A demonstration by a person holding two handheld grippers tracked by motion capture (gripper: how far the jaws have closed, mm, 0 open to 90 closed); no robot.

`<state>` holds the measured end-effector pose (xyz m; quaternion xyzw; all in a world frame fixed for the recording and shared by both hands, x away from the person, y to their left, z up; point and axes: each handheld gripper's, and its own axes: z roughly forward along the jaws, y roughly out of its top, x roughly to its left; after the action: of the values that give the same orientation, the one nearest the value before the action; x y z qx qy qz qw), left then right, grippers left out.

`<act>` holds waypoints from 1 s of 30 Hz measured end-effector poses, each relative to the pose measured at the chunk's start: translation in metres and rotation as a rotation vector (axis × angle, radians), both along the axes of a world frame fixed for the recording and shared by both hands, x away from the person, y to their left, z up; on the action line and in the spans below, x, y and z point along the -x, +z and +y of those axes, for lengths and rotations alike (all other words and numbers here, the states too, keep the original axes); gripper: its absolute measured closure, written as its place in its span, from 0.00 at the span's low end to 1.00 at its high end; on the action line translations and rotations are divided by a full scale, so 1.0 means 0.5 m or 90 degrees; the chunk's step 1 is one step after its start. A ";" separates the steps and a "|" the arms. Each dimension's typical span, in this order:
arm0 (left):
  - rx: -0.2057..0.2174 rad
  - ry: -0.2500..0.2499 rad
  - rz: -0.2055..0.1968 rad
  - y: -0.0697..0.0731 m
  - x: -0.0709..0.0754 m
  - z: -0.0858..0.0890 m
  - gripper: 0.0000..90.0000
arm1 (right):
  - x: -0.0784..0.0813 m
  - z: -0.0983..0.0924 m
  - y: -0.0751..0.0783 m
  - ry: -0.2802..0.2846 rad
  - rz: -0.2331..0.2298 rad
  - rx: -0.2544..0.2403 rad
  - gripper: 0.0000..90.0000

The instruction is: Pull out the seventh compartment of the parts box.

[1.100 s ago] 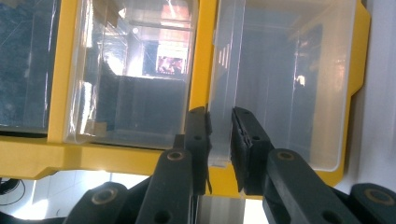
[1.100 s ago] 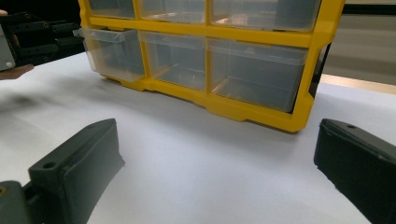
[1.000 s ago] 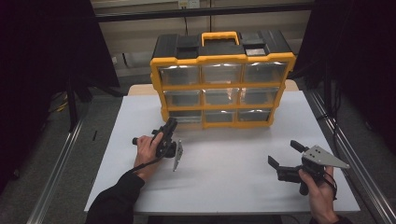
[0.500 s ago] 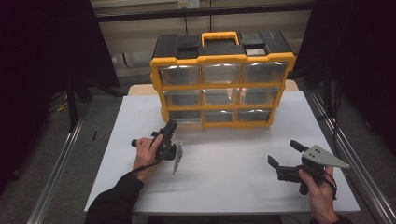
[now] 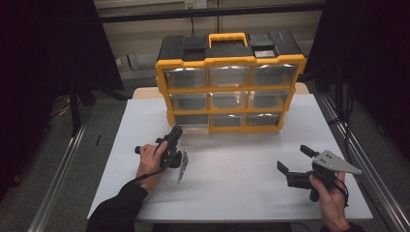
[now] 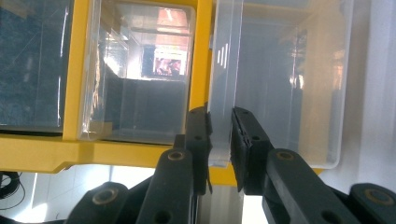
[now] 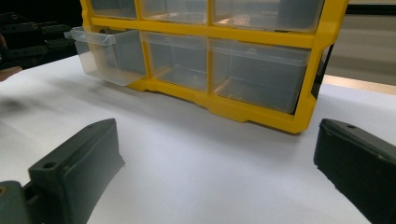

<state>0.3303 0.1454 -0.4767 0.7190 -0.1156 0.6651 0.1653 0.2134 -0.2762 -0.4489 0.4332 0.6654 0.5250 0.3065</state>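
Left gripper (image 5: pixel 176 131): the jaws are found clamped on the front lip of the clear drawer (image 6: pixel 280 93), with the thin plastic edge pinched between the two pads in the left gripper view. Against the earlier pictures, no change in the grip is noted. The hand is seen slightly nearer the person than a second ago, and otherwise hardly displaced.

Drawer: it belongs to the bottom-left slot of the yellow organiser (image 5: pixel 232 60), directly ahead of the left gripper's jaws. In the right gripper view the drawer (image 7: pixel 109 53) is seen projecting from the yellow frame (image 7: pixel 261 116), while its neighbours sit flush. It is therefore judged to be partly drawn out, not free of its slot.

Right gripper (image 5: pixel 293 158): it is held low over the white table (image 5: pixel 232 183), well apart from the organiser. Its jaws are spread wide, nothing lies between them, and no shift is recorded against the earlier pictures.

Assessment: the grasp is taken as secured and the pull as only just begun. A further straight draw toward the person is judged necessary. A slip off the thin lip is noted as the main risk.
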 end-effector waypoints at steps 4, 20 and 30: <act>-0.004 0.003 0.001 0.001 0.003 0.000 0.87 | 0.000 0.000 0.000 -0.001 0.000 -0.001 0.00; 0.001 -0.016 0.000 0.001 0.021 0.002 0.87 | 0.000 0.000 0.000 0.001 -0.002 0.001 0.00; -0.006 -0.012 0.007 0.002 0.025 0.002 0.87 | 0.000 0.001 0.000 0.001 -0.002 0.001 0.00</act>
<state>0.3178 0.1465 -0.4756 0.7222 -0.1245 0.6590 0.1692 0.2134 -0.2758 -0.4487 0.4315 0.6656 0.5256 0.3075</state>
